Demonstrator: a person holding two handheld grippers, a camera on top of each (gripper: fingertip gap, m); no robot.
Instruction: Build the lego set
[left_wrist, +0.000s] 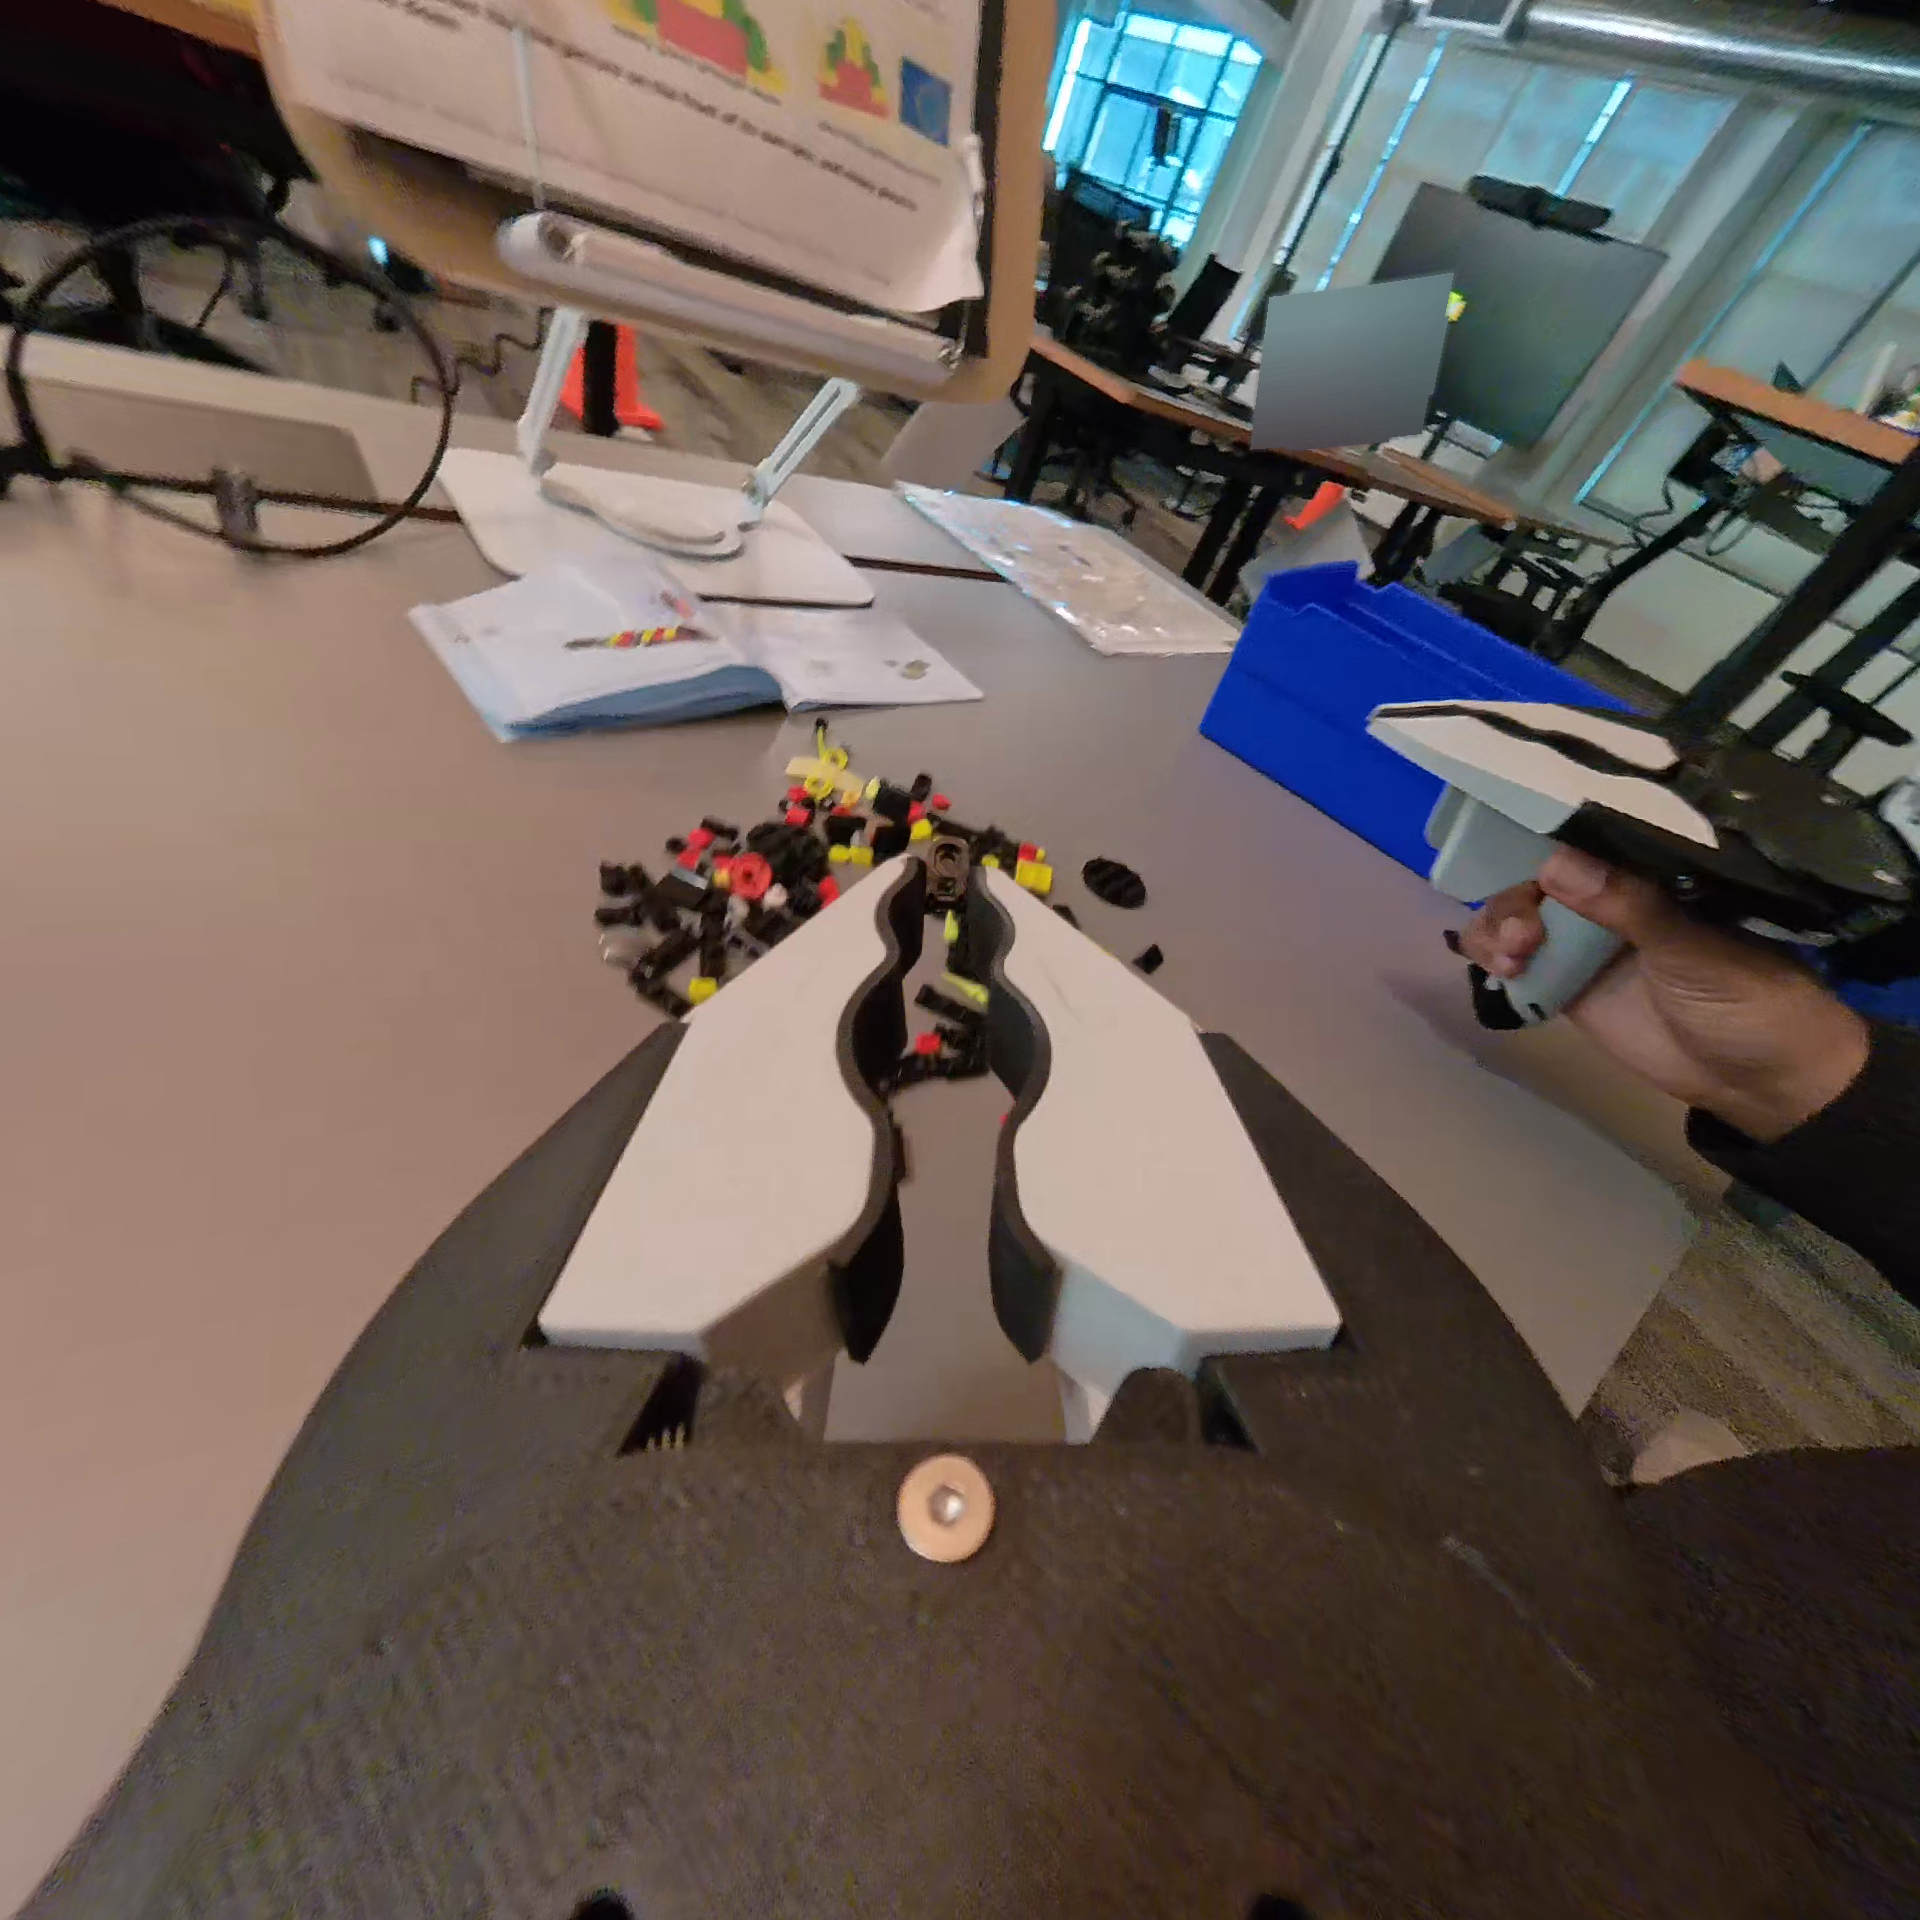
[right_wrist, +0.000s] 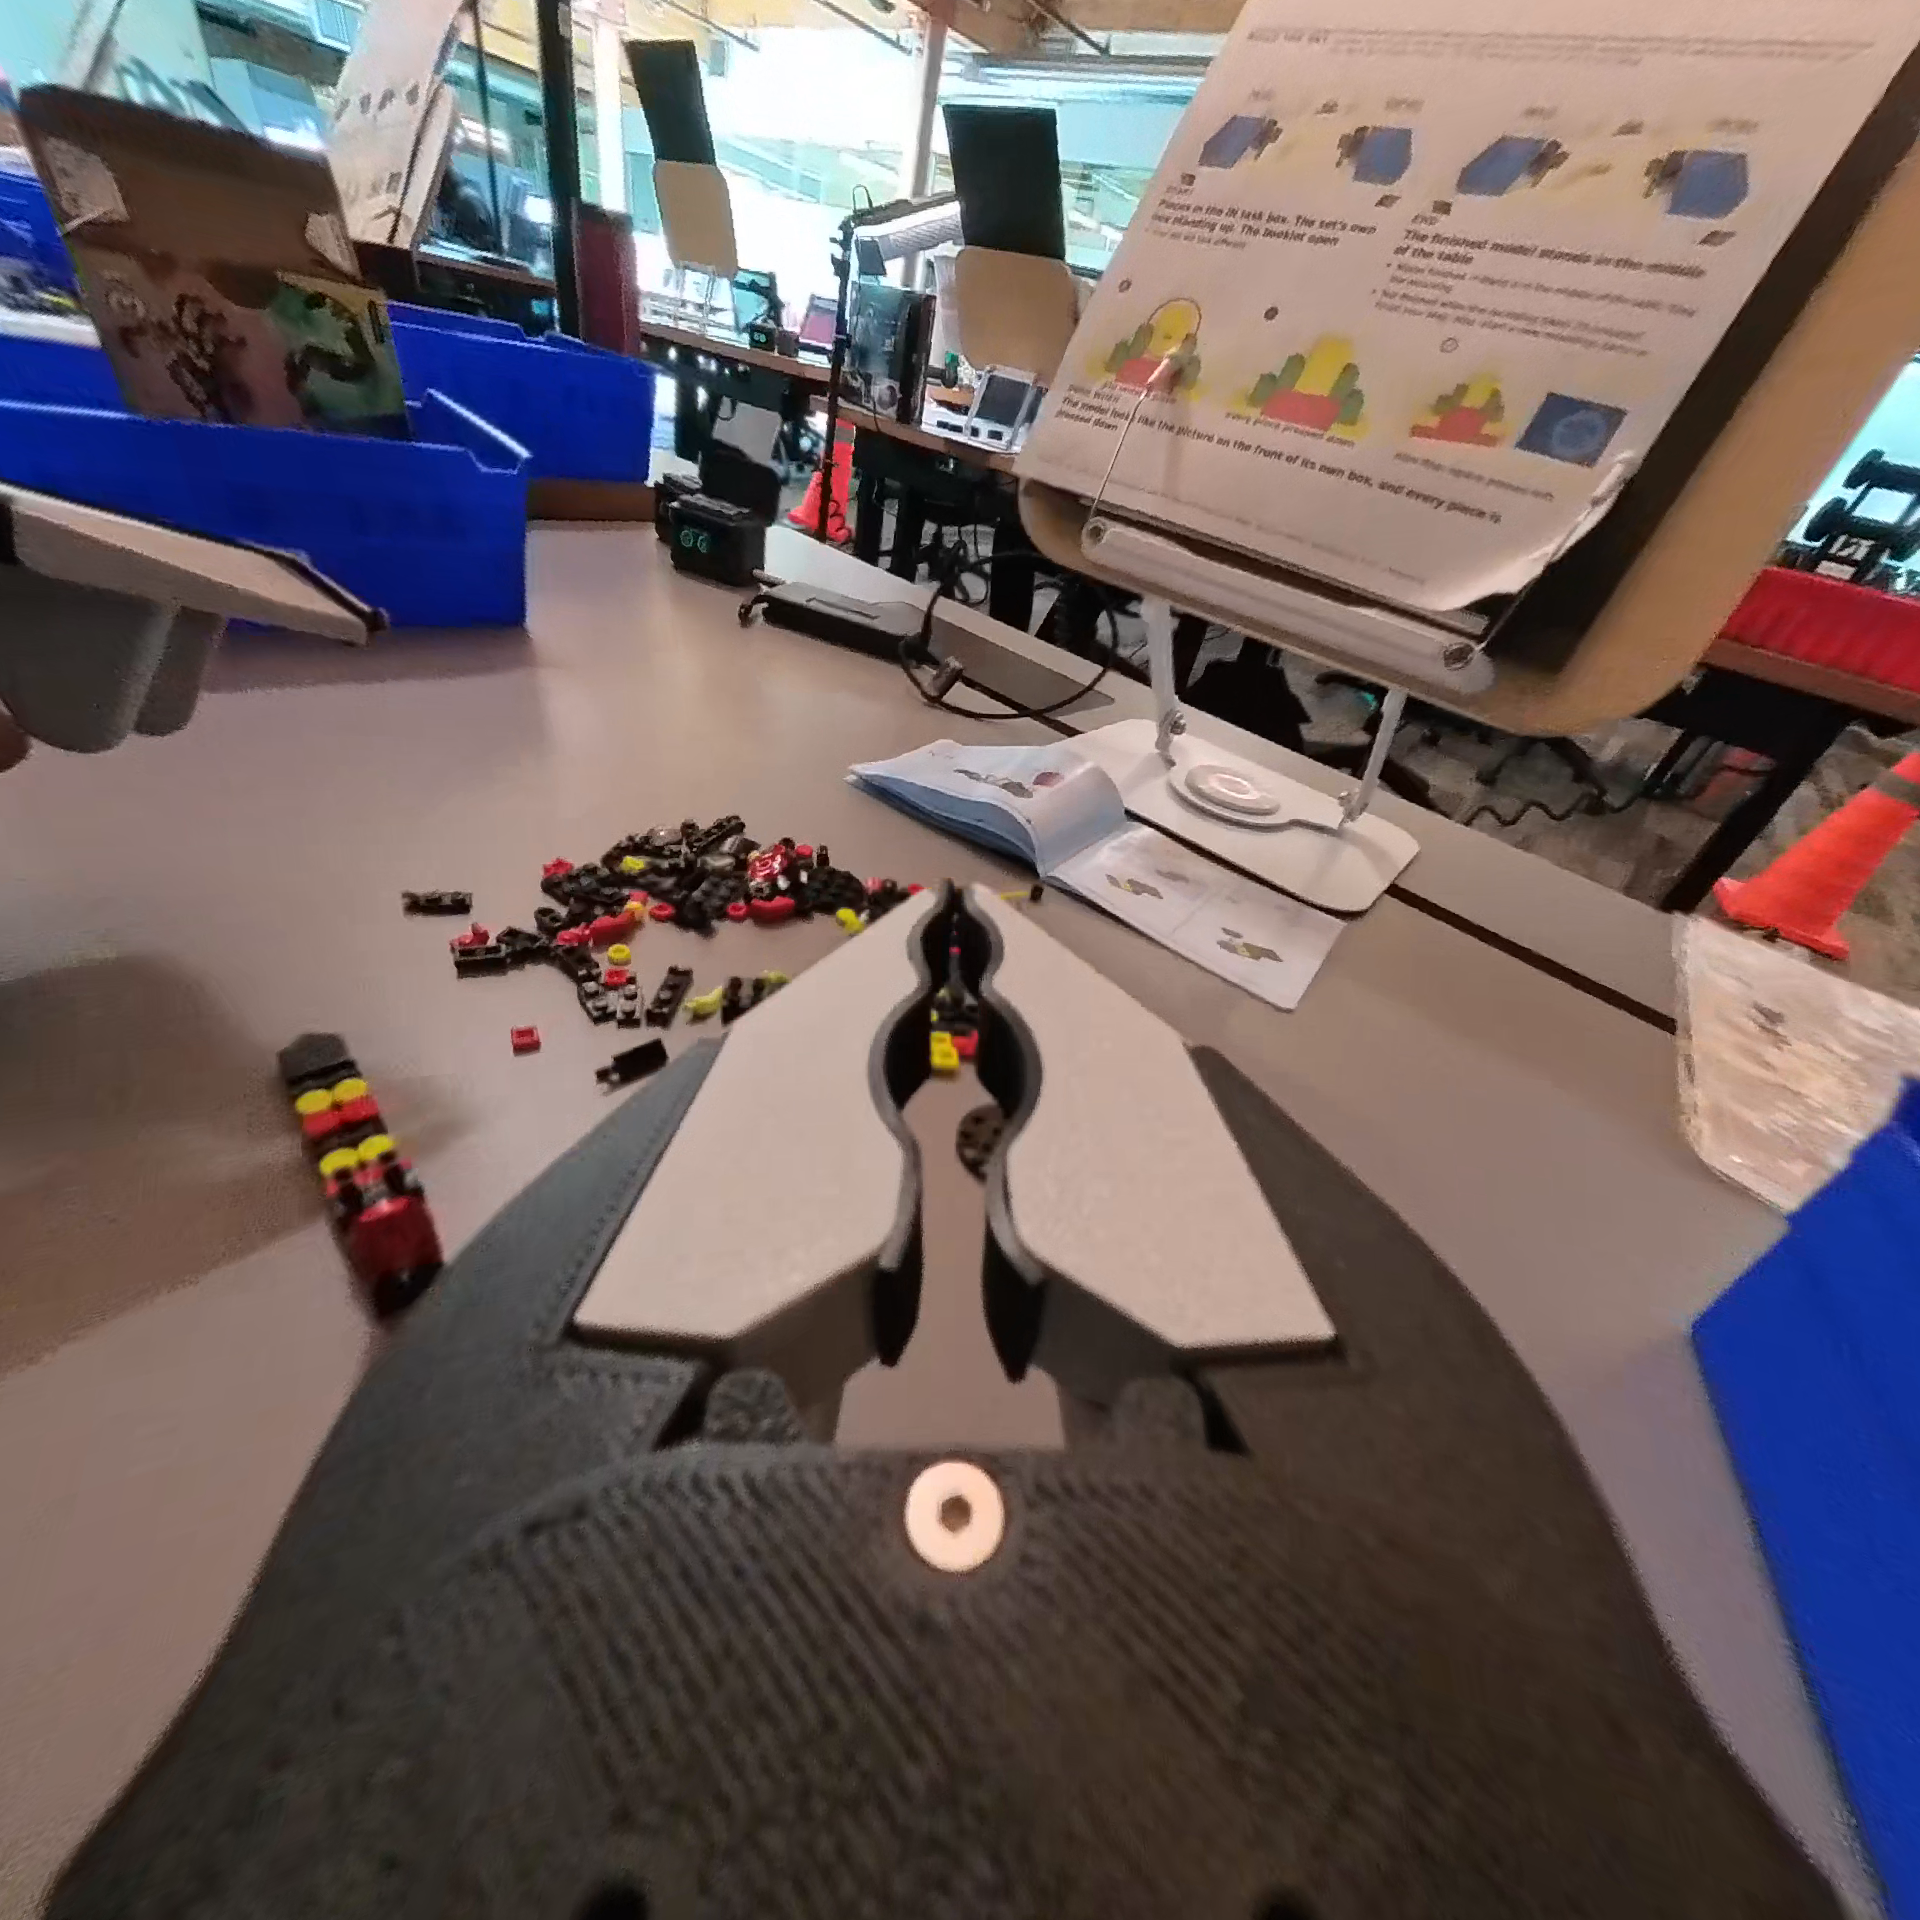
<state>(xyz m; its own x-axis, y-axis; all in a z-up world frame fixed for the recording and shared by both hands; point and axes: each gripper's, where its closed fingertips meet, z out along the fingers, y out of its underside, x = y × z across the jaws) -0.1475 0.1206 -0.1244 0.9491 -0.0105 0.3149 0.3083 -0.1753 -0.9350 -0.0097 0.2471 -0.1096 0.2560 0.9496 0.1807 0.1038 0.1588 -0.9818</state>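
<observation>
On the grey bench (left_wrist: 208, 935), as the left wrist view has it, a loose heap of small black, red and yellow plastic lego pieces (left_wrist: 790, 894) lies directly ahead of the left tongs (left_wrist: 945, 868). These grey, black-lined tongs are clenched on a small black lego piece with a round hole (left_wrist: 948, 860), held at the very tips above the near edge of the heap. Beyond the heap an open paper instruction booklet (left_wrist: 675, 655) lies flat, with a white document stand carrying a printed sheet (left_wrist: 665, 135) behind it. A blue plastic bin (left_wrist: 1340, 675) sits to the right. The right tongs (left_wrist: 1392, 719) show at the right edge, gripped by a hand (left_wrist: 1662, 977), raised off the bench and well apart from the heap; whether they hold anything cannot be told from this view.

From the right wrist view, the right tongs (right_wrist: 951, 896) have their tips drawn together with nothing visible between them. The heap of pieces (right_wrist: 675, 904) lies ahead and to the left of the tips. A long, partly built lego strip of black, yellow and red bricks (right_wrist: 358, 1169) lies on the bench (right_wrist: 208, 831) to the lower left, apart from the heap. The booklet (right_wrist: 1049, 821) and stand (right_wrist: 1455, 312) sit ahead to the right. The left tongs (right_wrist: 353, 621) enter at the left edge before blue bins (right_wrist: 343, 509).
</observation>
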